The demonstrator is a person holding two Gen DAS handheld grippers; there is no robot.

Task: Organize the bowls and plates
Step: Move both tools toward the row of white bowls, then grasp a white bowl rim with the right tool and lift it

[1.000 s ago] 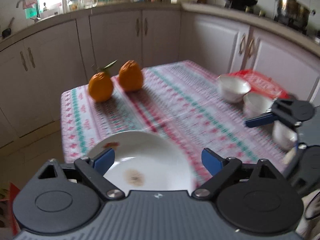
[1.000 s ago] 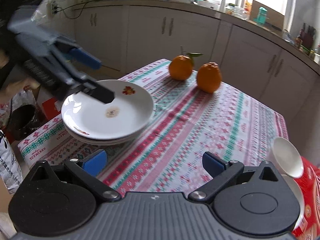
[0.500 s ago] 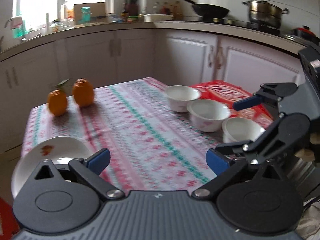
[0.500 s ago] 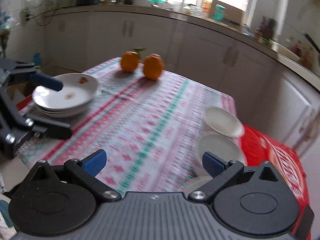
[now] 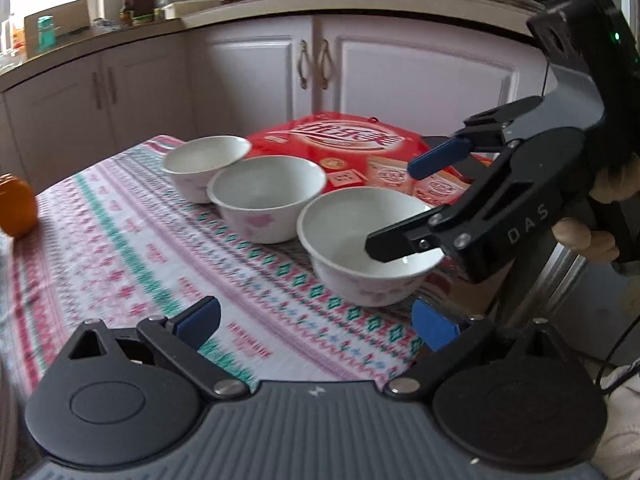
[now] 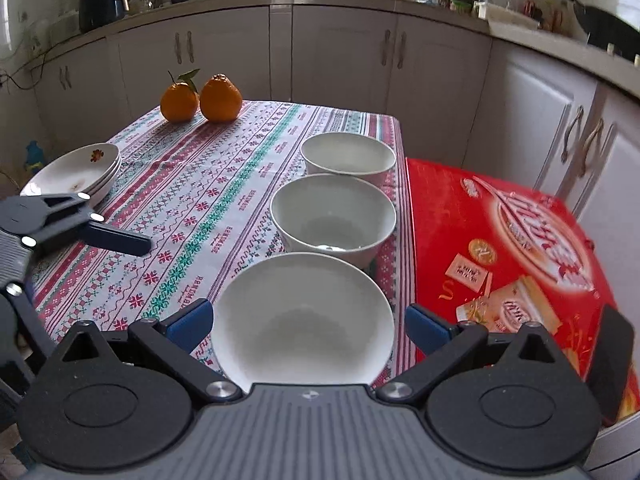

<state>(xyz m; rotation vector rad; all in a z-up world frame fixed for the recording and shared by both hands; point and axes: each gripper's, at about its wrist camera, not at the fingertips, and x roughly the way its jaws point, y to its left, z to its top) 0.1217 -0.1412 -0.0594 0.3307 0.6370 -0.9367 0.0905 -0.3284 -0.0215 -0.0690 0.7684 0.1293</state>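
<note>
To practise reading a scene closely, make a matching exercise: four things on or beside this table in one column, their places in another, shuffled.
Things:
1. stacked plates
2. two oranges
3. three bowls
4. red box

Places:
A. beside the table's right edge
B. far end of the tablecloth
C. near left corner
D. in a row along the right side

Pairs: 1-C, 2-B, 3-D, 4-A

Three white bowls stand upright and empty in a row along the tablecloth's edge beside the red box: the nearest bowl (image 6: 302,316), the middle bowl (image 6: 333,214) and the farthest bowl (image 6: 347,155), neighbours nearly touching. Pink flower prints mark their sides. A stack of white plates (image 6: 74,172) with floral decoration sits at the opposite edge.
</note>
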